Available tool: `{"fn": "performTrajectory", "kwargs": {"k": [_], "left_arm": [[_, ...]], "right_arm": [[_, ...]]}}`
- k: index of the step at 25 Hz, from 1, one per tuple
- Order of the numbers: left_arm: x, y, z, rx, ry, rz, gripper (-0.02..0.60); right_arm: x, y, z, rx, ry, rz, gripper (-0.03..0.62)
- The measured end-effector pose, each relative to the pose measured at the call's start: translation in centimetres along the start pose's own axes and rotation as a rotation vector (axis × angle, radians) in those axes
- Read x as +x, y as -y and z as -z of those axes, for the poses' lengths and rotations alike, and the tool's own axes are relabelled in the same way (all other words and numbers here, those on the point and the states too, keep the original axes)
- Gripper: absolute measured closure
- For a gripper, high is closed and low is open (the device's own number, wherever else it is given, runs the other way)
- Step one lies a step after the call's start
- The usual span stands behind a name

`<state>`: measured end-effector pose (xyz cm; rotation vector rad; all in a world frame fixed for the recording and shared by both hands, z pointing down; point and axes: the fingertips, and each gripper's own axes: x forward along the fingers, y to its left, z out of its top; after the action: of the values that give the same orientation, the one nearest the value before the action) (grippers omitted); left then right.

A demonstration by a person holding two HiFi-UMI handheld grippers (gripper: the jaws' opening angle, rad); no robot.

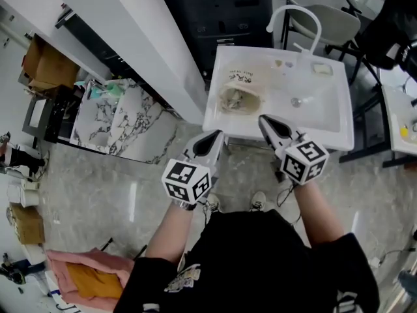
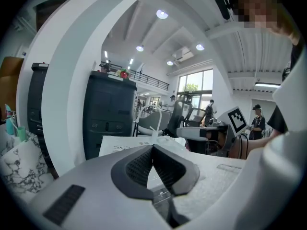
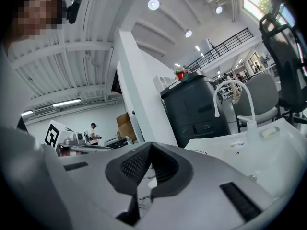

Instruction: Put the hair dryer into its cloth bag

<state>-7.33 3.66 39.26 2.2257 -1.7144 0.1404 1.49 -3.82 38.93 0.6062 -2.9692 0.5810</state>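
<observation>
A beige printed cloth bag lies on the left part of a white sink top. Its open mouth faces me with something greyish inside; I cannot tell if that is the hair dryer. Both grippers hover in front of the sink's near edge, apart from the bag. My left gripper is shut and holds nothing, its pads meeting in the left gripper view. My right gripper is also shut and holds nothing. The sink top shows just beyond the left jaws.
A white curved faucet stands at the sink's back, also seen in the right gripper view. Behind are a dark cabinet and a chair. A marble-patterned slab lies at the left, a pink cloth on the floor.
</observation>
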Motion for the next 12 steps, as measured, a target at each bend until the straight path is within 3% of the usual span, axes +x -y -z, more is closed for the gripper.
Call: {"fn": "performTrajectory", "kwargs": {"k": [12], "left_arm": [[-2.0, -2.7, -0.5, 0.06, 0.004, 0.124, 0.578]], "right_arm": [[1.8, -3.7, 0.2, -0.006, 0.026, 0.13, 0.597]]}}
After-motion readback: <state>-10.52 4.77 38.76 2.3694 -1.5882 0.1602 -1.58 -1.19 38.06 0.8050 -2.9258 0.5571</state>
